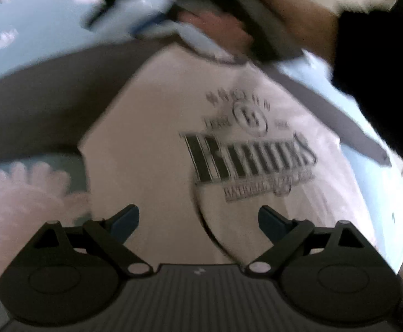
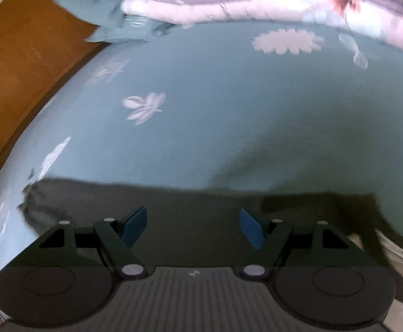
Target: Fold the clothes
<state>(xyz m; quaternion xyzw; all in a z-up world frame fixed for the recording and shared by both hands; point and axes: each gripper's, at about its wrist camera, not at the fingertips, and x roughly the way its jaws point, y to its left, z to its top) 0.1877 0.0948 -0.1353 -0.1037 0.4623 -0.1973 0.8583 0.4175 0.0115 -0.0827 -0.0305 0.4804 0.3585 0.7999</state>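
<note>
- The white raglan T-shirt with dark grey sleeves and a black printed logo (image 1: 157, 149) lies flat on the bed's pale blue sheet with pink flowers (image 2: 201, 105), near the sheet's edge.
- The left gripper (image 1: 198, 221) hovers over the shirt's hem, fingers released and spread, grasping nothing.
- The right gripper (image 2: 191, 227) hangs above a dark grey sleeve (image 2: 190, 202), fingers likewise apart.
- A hand in a black sleeve (image 1: 292, 13) is at the collar.
- A folded pink floral quilt (image 2: 256, 2) lies at the bed's far edge.

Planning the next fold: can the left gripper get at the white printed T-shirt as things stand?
Probably yes. The left gripper is open right over the white T-shirt, with nothing between its fingers and the cloth.
</note>
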